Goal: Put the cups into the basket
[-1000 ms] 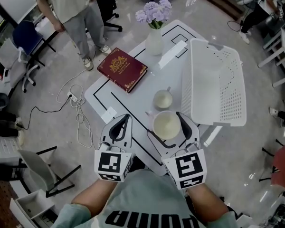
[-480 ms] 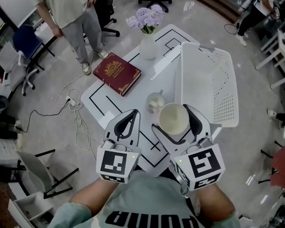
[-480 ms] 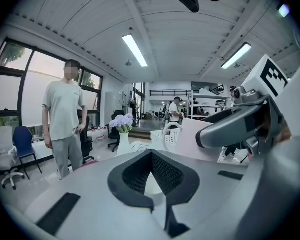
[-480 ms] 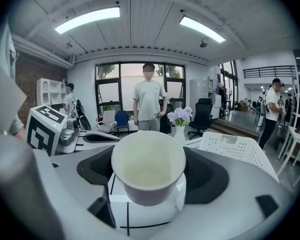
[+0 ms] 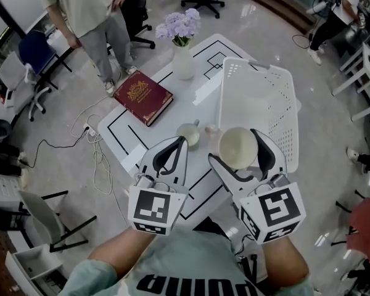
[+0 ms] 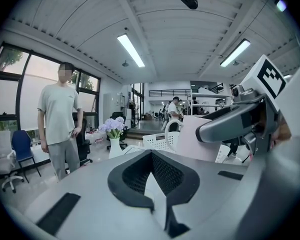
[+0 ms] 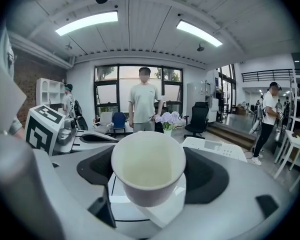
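Observation:
My right gripper is shut on a large cream cup, held above the table's near edge beside the near end of the white basket. In the right gripper view the cup sits upright and empty between the jaws, with the basket beyond it to the right. A smaller cup with a handle stands on the white table, left of the held one. My left gripper hovers near the small cup, shut and empty; its pads meet.
A red book lies at the table's left. A white vase of purple flowers stands at the far corner. A person stands beyond the table on the left. Cables lie on the floor, and office chairs stand around.
My right gripper has carried the large cup up off the table and to the right, towards the basket's near end. The left gripper has stayed shut and shifted slightly right.

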